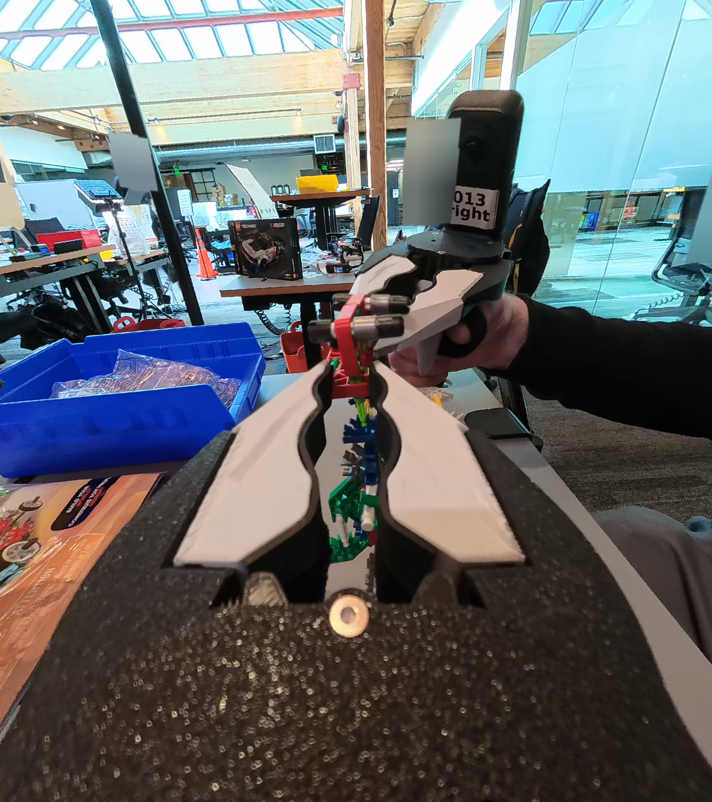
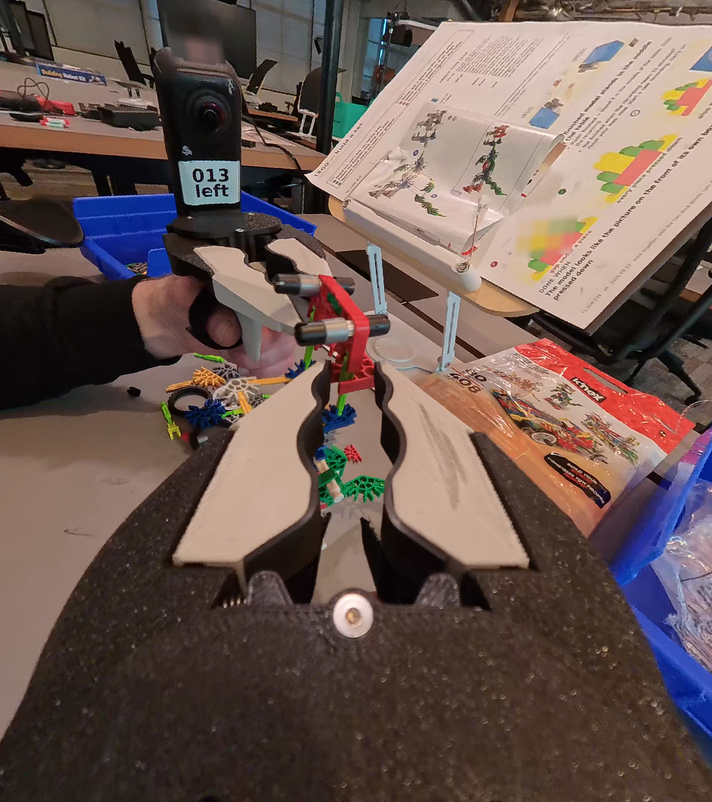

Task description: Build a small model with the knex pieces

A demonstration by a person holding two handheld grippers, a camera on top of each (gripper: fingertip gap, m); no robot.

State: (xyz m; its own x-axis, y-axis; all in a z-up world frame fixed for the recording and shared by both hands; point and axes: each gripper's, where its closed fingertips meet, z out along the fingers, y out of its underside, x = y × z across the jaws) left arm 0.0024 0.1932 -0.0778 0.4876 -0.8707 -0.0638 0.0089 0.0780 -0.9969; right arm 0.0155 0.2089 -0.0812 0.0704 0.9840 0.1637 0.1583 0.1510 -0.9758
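Observation:
A rod-and-connector toy model (image 1: 347, 347) has a red frame on top with two black-and-silver cylinders. A chain of green, blue and grey connectors hangs below it. My left gripper (image 1: 352, 376) is shut on the red base of the frame. My right gripper (image 2: 352, 372) is shut on the same red part of the model (image 2: 352, 330) from the opposite side. Each gripper shows in the other's view, tips at the frame: the right one (image 1: 374, 334) and the left one (image 2: 298, 310). The model is held above the grey table (image 2: 63, 477).
A pile of loose toy pieces (image 2: 215, 390) lies on the table under the left hand. A tilted document stand with printed sheets (image 2: 519, 152) is behind. A printed toy bag (image 2: 562, 416) lies right, beside a blue bin (image 2: 693, 586). Another blue bin of plastic bags (image 1: 98, 416) sits left. Both grippers' tips are close together, under 4 cm apart.

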